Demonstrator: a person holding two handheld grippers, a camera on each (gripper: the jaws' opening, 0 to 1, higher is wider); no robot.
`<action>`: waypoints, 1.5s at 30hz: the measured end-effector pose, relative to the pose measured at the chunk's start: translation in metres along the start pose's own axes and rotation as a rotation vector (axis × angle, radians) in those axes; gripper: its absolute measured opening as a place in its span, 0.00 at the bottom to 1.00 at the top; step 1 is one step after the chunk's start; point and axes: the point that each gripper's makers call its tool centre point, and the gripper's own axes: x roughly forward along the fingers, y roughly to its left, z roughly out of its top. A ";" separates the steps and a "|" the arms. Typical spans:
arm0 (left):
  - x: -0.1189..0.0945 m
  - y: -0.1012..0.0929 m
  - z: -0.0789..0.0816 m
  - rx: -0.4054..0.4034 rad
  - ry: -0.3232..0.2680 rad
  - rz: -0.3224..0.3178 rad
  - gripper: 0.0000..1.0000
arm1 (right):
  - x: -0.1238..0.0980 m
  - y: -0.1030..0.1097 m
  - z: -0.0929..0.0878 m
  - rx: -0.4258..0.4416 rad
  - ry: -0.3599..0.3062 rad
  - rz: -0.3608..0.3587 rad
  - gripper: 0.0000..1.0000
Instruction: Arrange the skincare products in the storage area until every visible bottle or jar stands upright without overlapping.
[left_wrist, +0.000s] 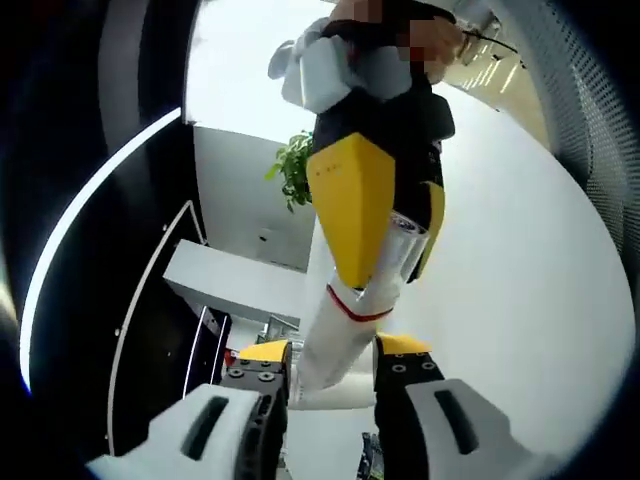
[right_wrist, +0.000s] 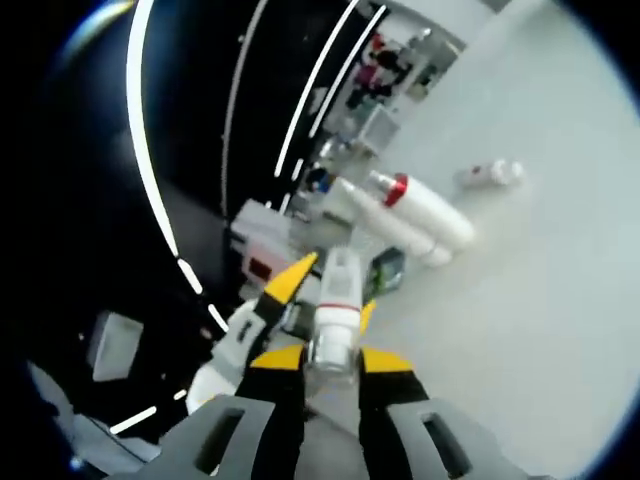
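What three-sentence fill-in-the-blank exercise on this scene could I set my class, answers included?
1. The white bottle in the tongs wears a band coloured ___.
2. The left tongs and the right tongs grip it, so the number of tongs on it is ___.
3. The silver-capped bottle on the white surface lies on its ___.
Answers: red; two; side.
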 end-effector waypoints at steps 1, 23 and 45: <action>0.000 0.001 0.001 0.021 -0.003 0.008 0.34 | 0.000 0.001 0.000 0.015 -0.001 0.008 0.13; -0.004 -0.015 0.016 0.225 -0.037 -0.077 0.25 | -0.005 0.003 -0.008 0.299 0.032 0.135 0.15; -0.005 -0.035 0.007 0.267 -0.036 -0.181 0.23 | -0.001 -0.011 -0.015 0.313 0.071 0.135 0.22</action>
